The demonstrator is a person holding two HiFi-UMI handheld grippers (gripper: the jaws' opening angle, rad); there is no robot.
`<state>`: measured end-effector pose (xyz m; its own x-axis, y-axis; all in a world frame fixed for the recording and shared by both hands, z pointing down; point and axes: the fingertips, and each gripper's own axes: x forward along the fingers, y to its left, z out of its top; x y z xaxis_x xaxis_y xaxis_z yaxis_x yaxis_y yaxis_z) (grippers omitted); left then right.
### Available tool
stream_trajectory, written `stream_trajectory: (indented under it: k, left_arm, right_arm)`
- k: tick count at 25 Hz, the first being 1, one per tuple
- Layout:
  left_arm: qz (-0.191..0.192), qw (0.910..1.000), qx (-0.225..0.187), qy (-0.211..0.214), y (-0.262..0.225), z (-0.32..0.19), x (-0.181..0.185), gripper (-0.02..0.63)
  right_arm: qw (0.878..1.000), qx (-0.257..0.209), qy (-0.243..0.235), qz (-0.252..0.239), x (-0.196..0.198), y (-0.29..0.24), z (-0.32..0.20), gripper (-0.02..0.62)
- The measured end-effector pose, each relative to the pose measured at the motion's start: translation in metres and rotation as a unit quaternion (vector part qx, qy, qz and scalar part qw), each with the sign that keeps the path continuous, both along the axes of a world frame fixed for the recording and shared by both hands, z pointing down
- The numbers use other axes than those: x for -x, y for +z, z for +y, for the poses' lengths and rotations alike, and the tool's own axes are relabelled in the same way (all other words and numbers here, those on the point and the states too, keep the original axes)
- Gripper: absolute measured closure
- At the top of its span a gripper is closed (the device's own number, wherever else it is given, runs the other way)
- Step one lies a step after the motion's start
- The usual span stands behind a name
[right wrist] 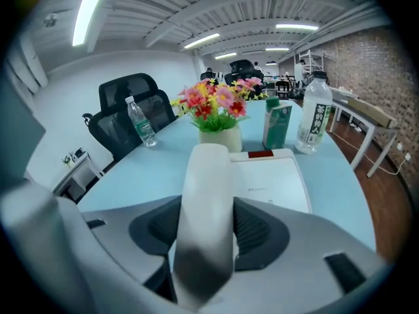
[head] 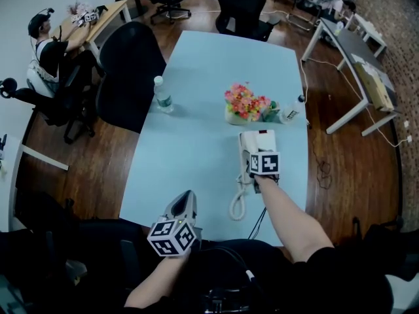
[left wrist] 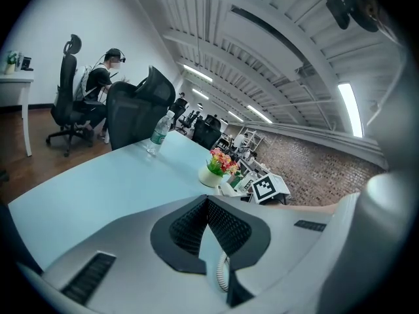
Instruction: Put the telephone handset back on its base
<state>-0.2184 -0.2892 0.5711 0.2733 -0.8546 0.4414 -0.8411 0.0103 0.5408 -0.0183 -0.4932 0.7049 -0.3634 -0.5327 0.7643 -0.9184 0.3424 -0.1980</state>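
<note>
Left gripper (head: 185,196), nearest the viewer: it hangs over the near edge of the pale blue table (head: 196,142), well to the near left of the telephone base (head: 260,140). Its jaw tips are together and nothing is clamped; only table top and a loop of cord show through the gap behind the tips. Far to the left of the base, off the table, a seated person (head: 49,51) faces a wooden desk. Nearer the base, a black office chair (head: 127,70) is drawn up against the table's left edge. A water bottle (head: 162,95) stands upright on the table just beside that chair, well left of the base and beyond it. The coiled cord (head: 237,201) lies in a loop on the table, just to the near left of the base. The right gripper (right wrist: 208,218) is clamped on the white handset (right wrist: 208,188), with a pad pressed against each side. The handset lies lengthwise over the left part of the base; whether it is seated in the cradle cannot be told. Just beyond the base stands a pot of flowers (right wrist: 216,120). To the right of the flowers are a green carton (right wrist: 277,126) and a labelled bottle (right wrist: 313,123), both upright. Well right of the base, off the table, stands a white desk (head: 357,51).
</note>
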Motion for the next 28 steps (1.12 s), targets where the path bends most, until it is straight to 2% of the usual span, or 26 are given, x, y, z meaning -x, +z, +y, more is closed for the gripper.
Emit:
stream_trajectory:
  k: [6,8,9,17,21,23,25,28]
  left_arm:
    - [0.000,1.0000,-0.001,0.006,-0.002,-0.002,-0.001,0.606]
    - [0.000,1.0000,0.000,0.008,-0.001,-0.002,0.000,0.606]
    - [0.001,1.0000,0.000,0.010,-0.001,-0.001,0.000,0.606]
    - [0.001,0.9996,-0.010,0.027,-0.006,0.003,-0.005,0.606]
    - [0.002,0.9990,-0.008,0.043,-0.007,0.009,-0.007,0.606]
    - [0.000,0.9981,-0.007,0.062,-0.007,0.013,-0.012,0.606]
    - [-0.002,0.9962,-0.006,0.087,-0.006,0.016,-0.019,0.606]
    - [-0.008,0.9919,-0.001,0.126,-0.001,0.024,-0.027,0.606]
  right_arm:
    - [1.000,0.004,0.017,-0.006,0.003,0.005,-0.003,0.345]
    - [1.000,-0.008,0.018,-0.010,0.003,0.002,-0.007,0.321]
    - [1.000,-0.013,0.019,-0.011,0.003,-0.001,-0.008,0.289]
    - [0.999,-0.040,0.025,-0.004,-0.007,-0.022,-0.001,0.287]
    - [0.997,-0.059,0.038,-0.022,-0.011,-0.041,0.006,0.296]
    - [0.996,-0.065,0.044,-0.044,-0.014,-0.049,0.016,0.376]
    - [0.992,-0.084,0.043,-0.086,-0.012,-0.065,0.030,0.581]
    - [0.981,-0.101,0.050,-0.155,-0.009,-0.085,0.063,0.583]
